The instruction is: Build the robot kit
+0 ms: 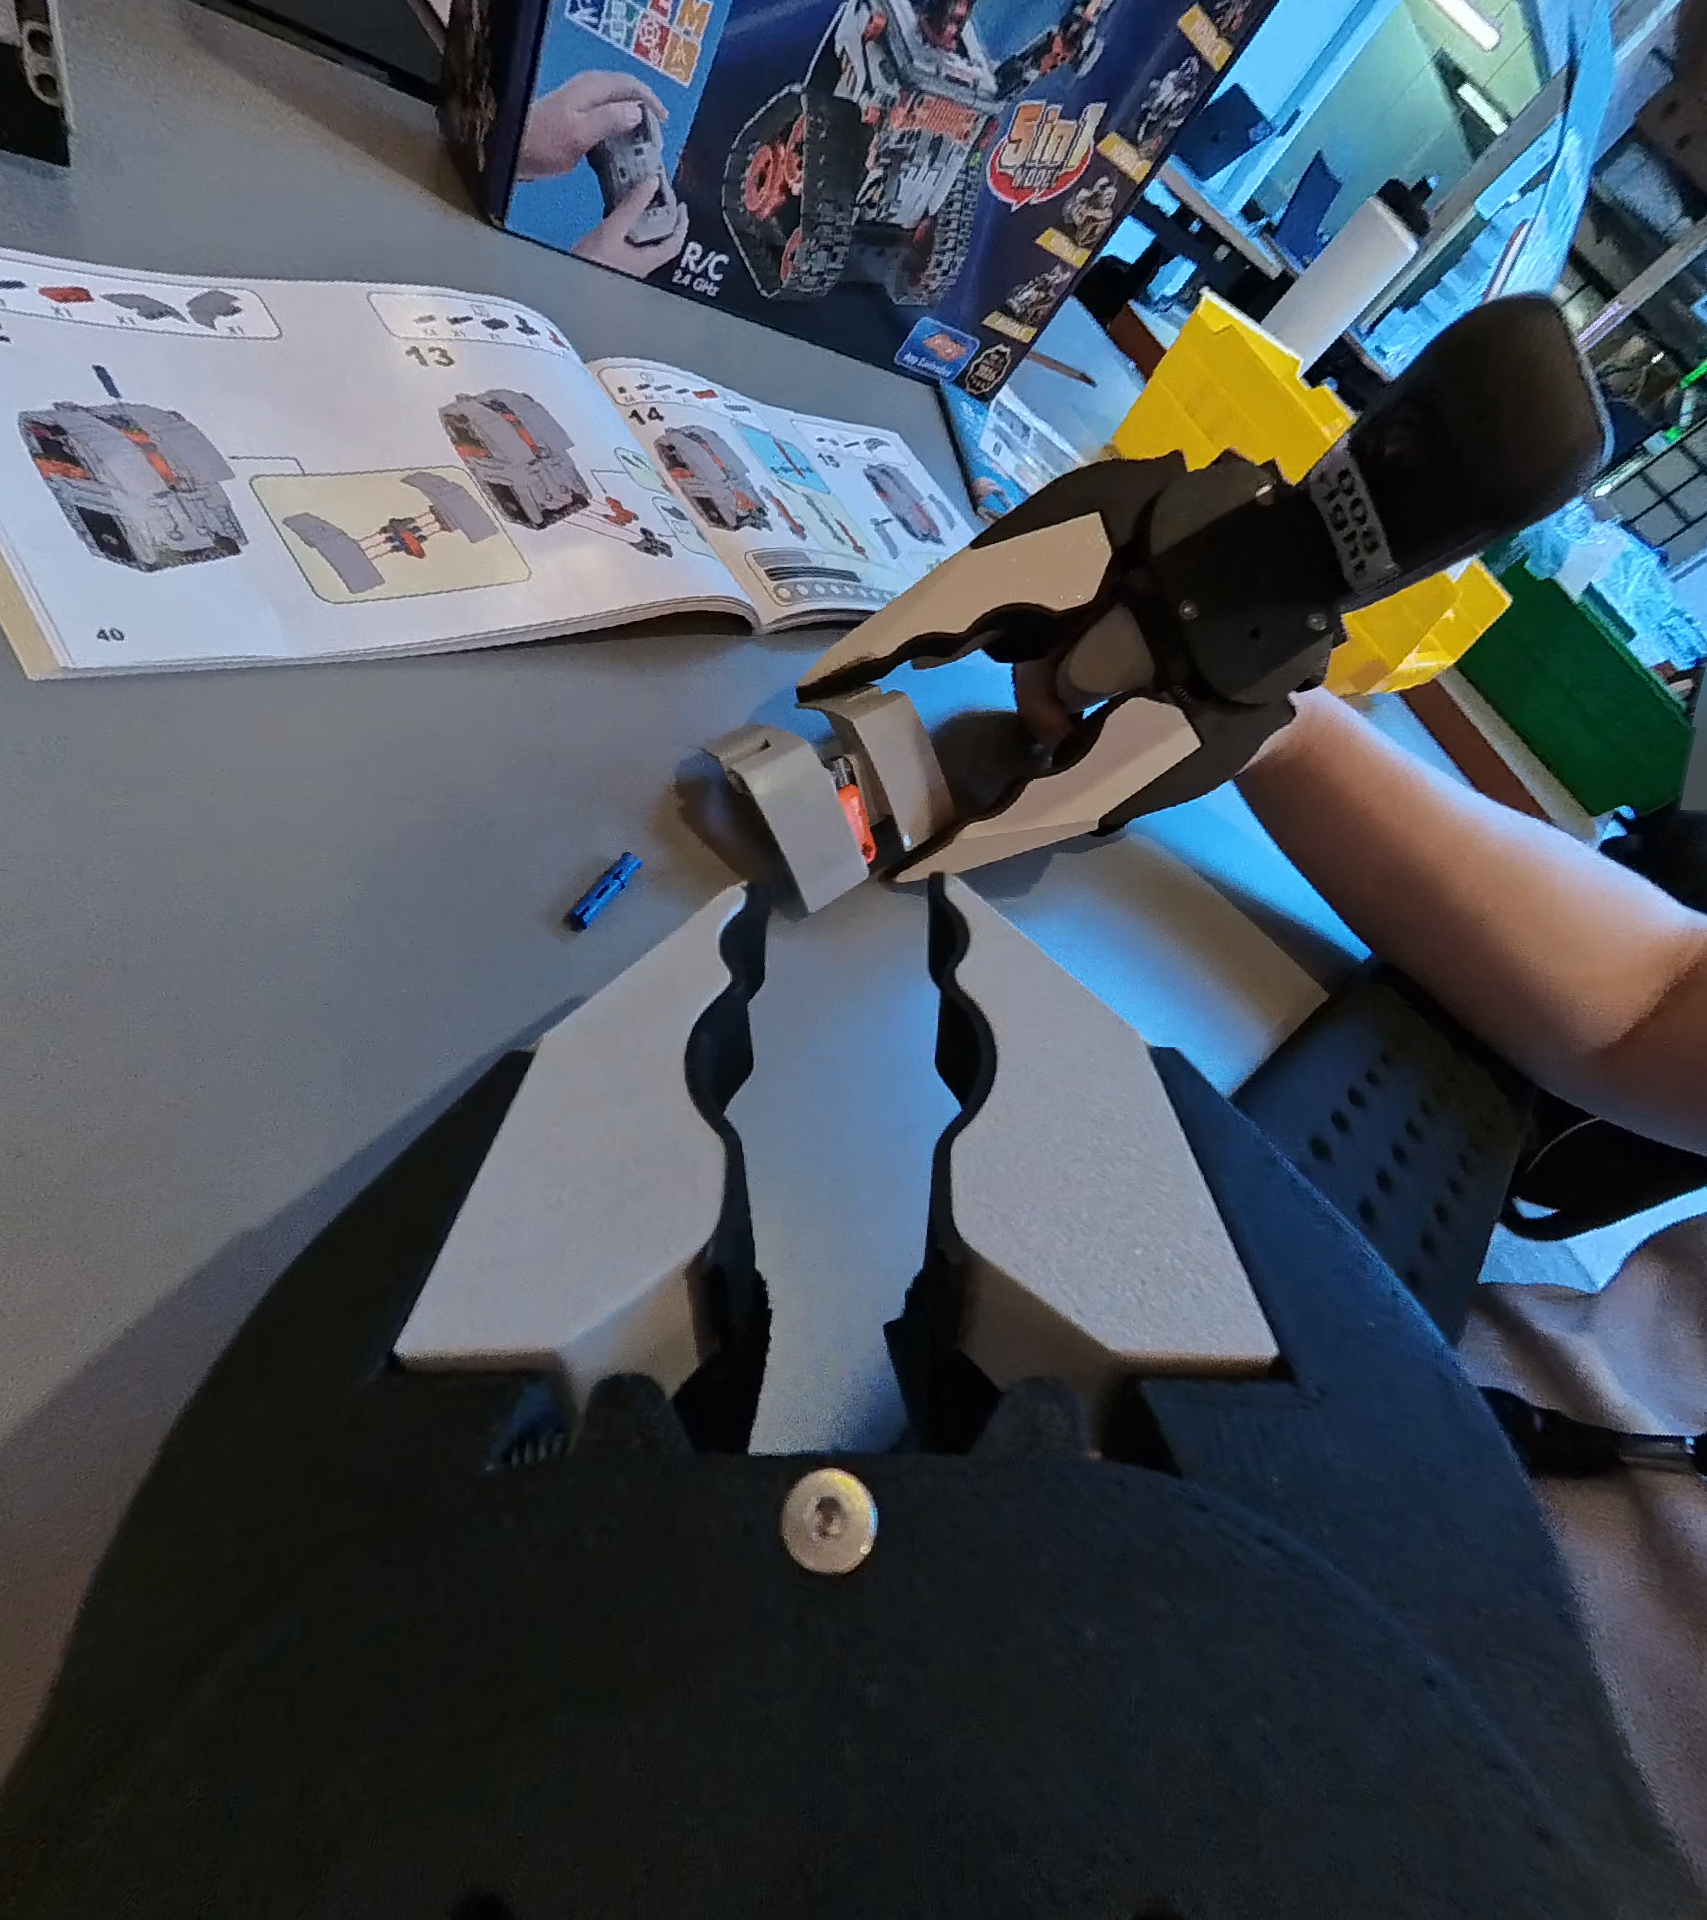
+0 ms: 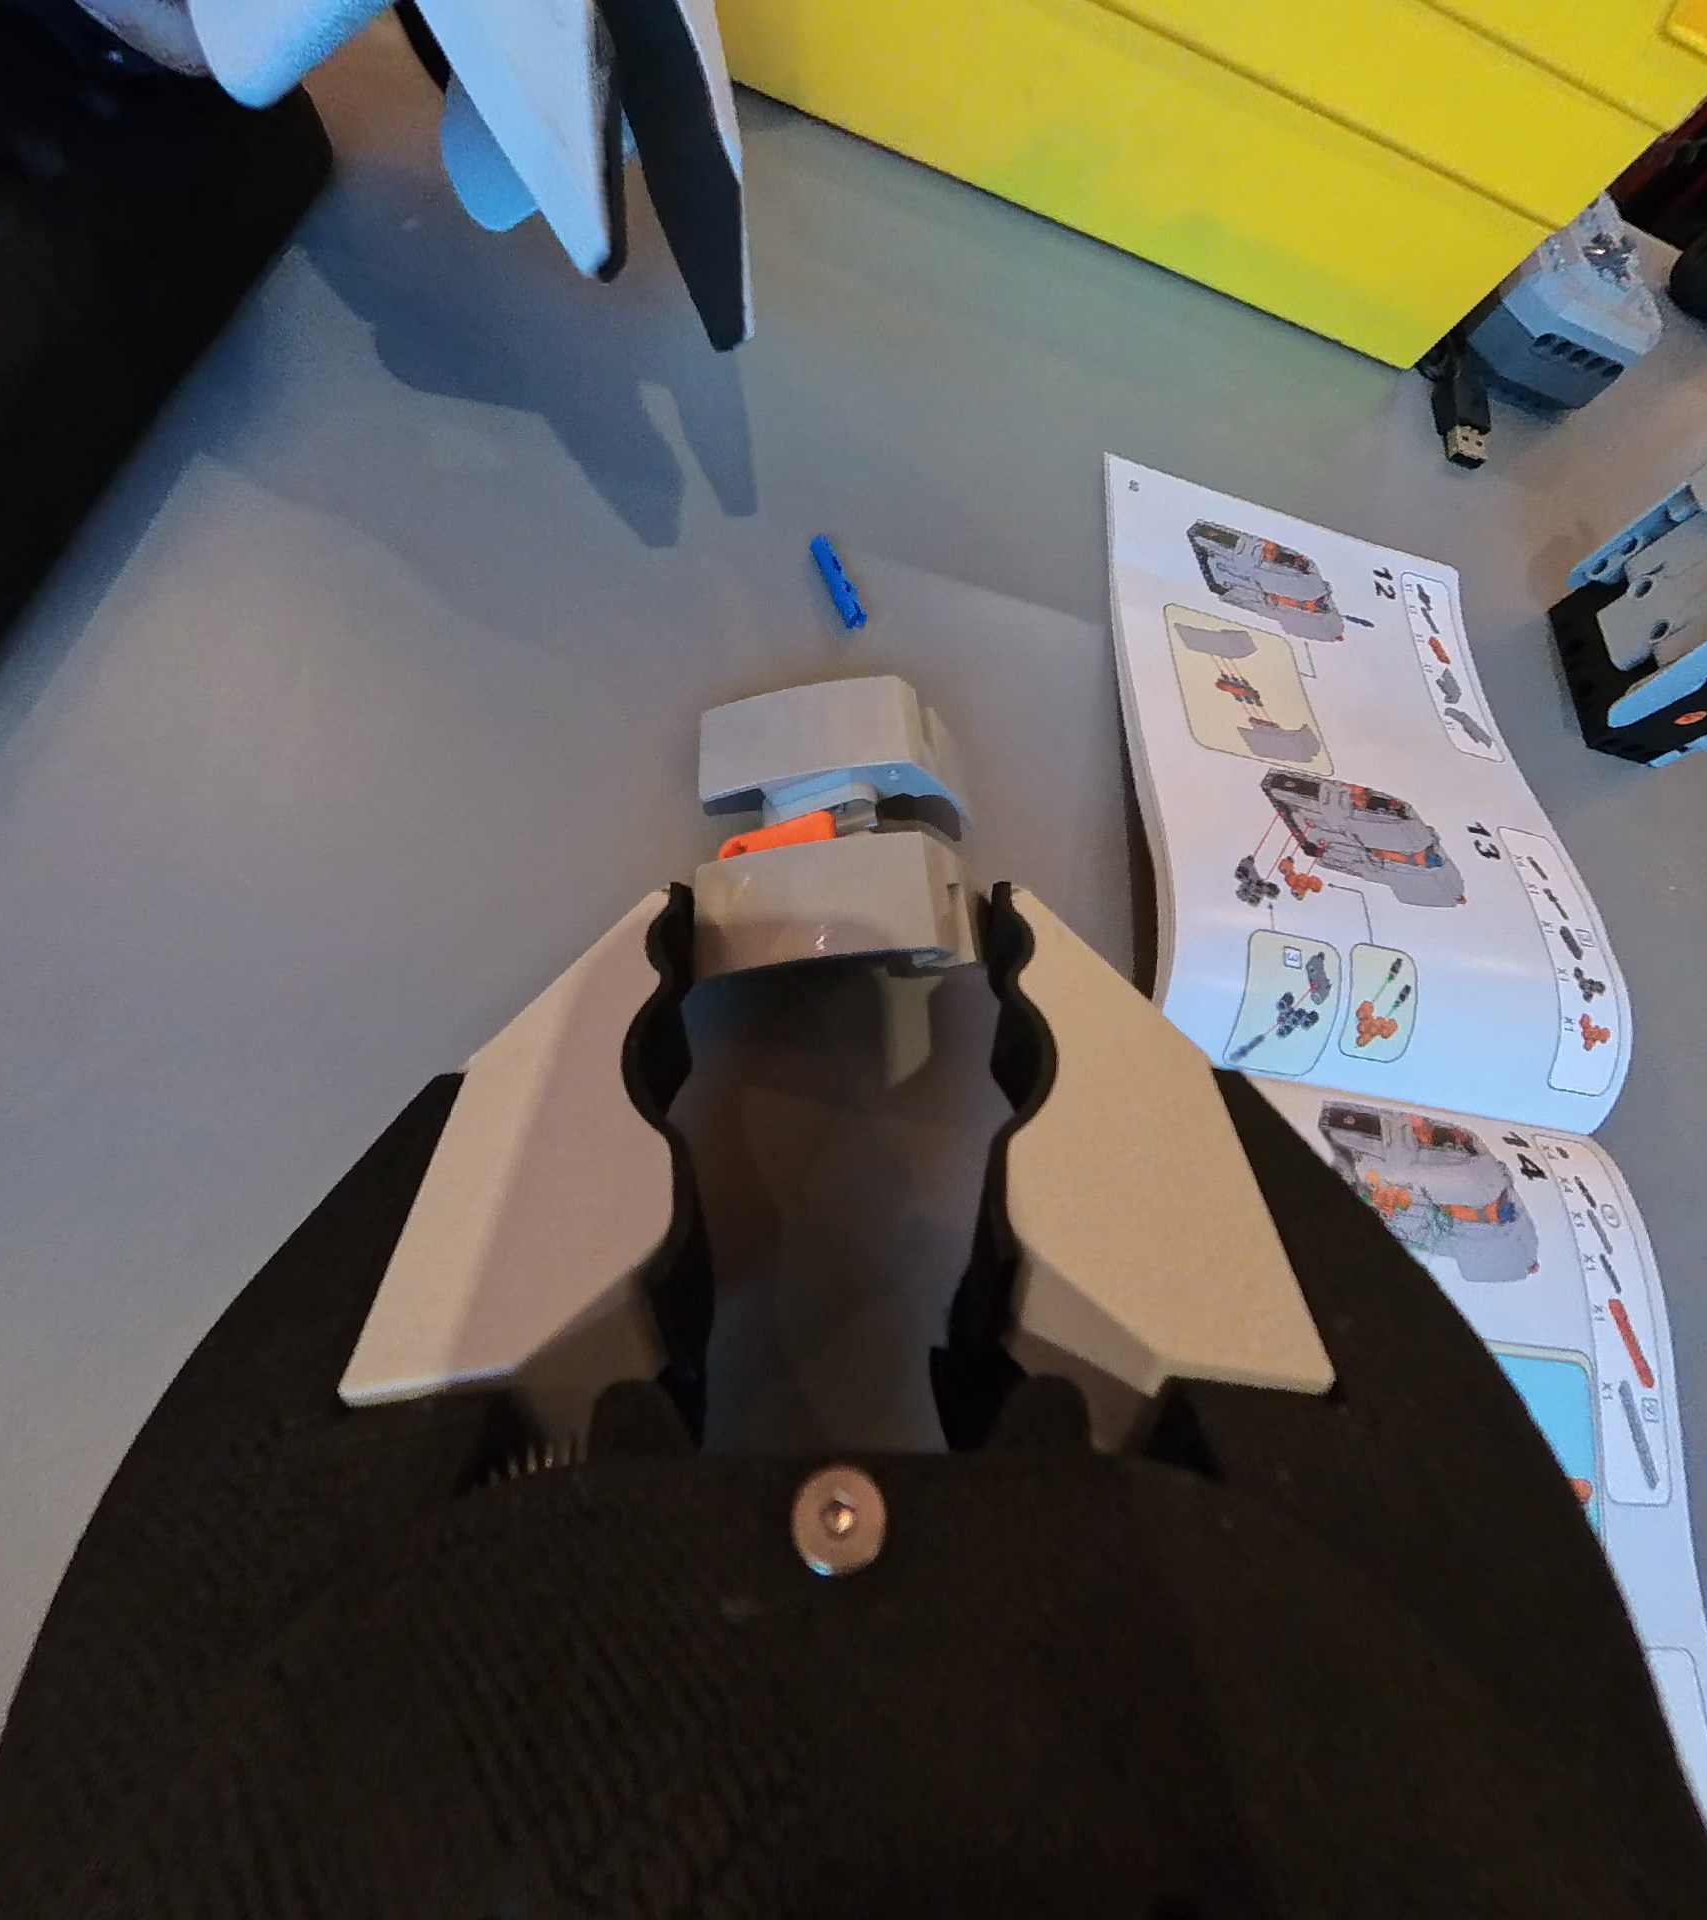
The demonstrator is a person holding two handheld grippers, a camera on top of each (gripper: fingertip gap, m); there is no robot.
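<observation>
My right gripper [image 2: 833, 914] clamps the grey part [image 2: 828, 831], long axis toward 12 o'clock; my left gripper [image 1: 841, 894], jaws parted and empty, hovers just beside it.

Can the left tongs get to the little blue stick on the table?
Probably yes. The left tongs are open and hold nothing, and the blue stick lies alone on bare grey table just beside them. The right tongs grip the grey piece, off to the side.
</observation>
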